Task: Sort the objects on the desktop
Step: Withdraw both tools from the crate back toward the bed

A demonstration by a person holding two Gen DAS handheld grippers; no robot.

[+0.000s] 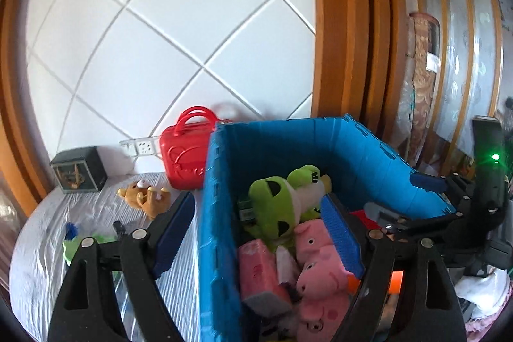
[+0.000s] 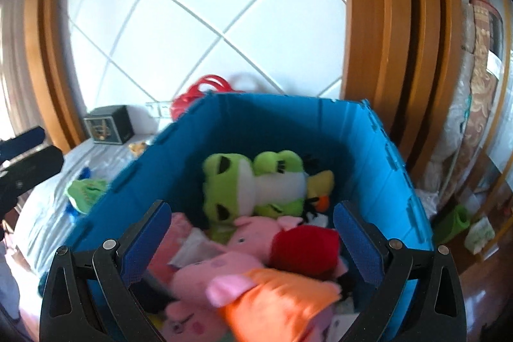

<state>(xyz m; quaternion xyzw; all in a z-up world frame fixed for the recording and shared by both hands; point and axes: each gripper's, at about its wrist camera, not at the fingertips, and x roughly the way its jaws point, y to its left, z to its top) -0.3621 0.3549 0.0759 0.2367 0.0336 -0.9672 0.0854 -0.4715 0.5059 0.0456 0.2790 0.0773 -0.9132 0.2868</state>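
A blue crate (image 1: pixel 362 156) holds several plush toys: a green frog (image 1: pixel 275 204), pink pigs (image 1: pixel 320 274) and a pink block (image 1: pixel 259 274). My left gripper (image 1: pixel 258 199) is open above the crate's left wall, one finger (image 1: pixel 173 233) outside it and the other inside, touching nothing. Over the crate (image 2: pixel 378 156), my right gripper (image 2: pixel 253 207) is also open. Below and between its fingers lie a blurred pig in an orange dress (image 2: pixel 282 300) and a red plush (image 2: pixel 304 249); the pads do not press on them. A brown bear plush (image 1: pixel 144 194) lies on the covered table.
On the table (image 1: pixel 41 262) left of the crate are a red toy case (image 1: pixel 184 156), a dark box (image 1: pixel 78 170), a green toy (image 1: pixel 72 246) and a white power strip (image 1: pixel 141 146). A tiled wall stands behind. Wooden door frames and clutter fill the right side.
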